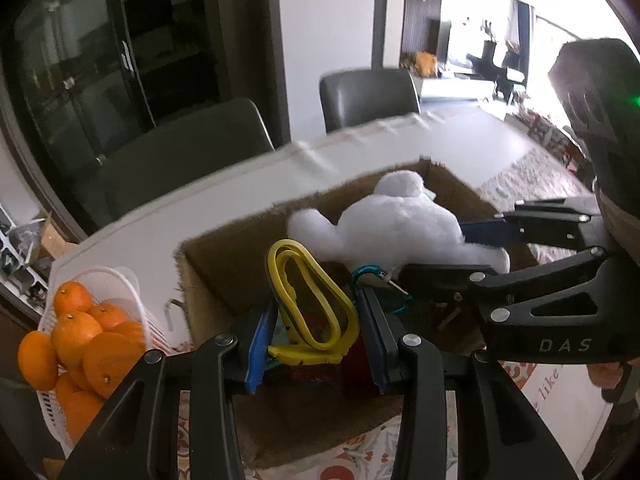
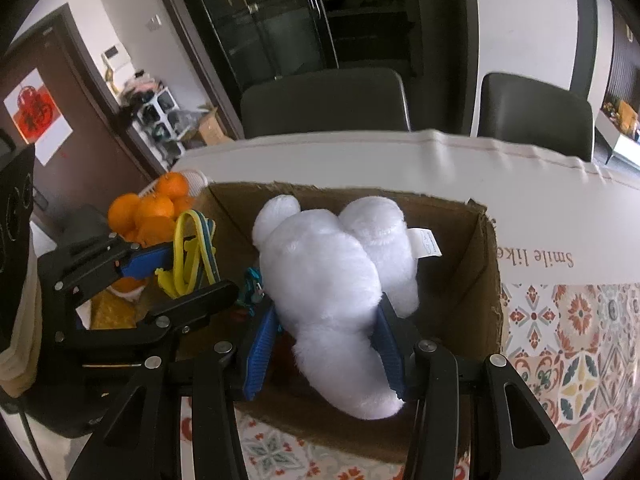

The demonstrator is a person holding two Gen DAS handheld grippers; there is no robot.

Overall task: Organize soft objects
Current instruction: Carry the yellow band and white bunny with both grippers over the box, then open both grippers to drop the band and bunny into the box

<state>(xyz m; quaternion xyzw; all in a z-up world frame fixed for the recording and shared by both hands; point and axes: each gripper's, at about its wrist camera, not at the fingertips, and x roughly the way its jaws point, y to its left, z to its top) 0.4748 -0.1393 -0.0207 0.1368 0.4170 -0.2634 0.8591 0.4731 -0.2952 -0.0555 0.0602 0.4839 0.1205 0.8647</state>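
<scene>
Clearly the white plush toy (image 2: 336,280) sat pinched between the blue pads of the right gripper (image 2: 326,344), its head and limbs hanging down into the open cardboard box (image 2: 486,280), so it was already over the box but not yet let go. Beside it, the left gripper (image 1: 316,340) had its jaws pressed in on a yellow looped thing (image 1: 312,304) with a flat base, which looked more like a plastic clip or strap than anything soft; what it really was I could not tell. A teal ring (image 1: 370,274) lay just beside the toy at the bottom of the box. Outward from the box stood a white basket (image 1: 120,292) heaped with oranges (image 1: 76,332), on a table with a patterned cloth (image 2: 568,332), with two dark chairs (image 2: 324,100) behind. Trouble could have come from the two grippers working so near each other over one small opening: a nudge from either might have knocked the other's load askew, or the toy, being bulky and springy, might have caught on the box rim and flopped out when released. The yellow loop could also have snagged on the teal ring. Much of the box floor was hidden under the toy and the gripper frames, some dark red thing down there was too murky to name, and the left view was smeared along the table edge.
</scene>
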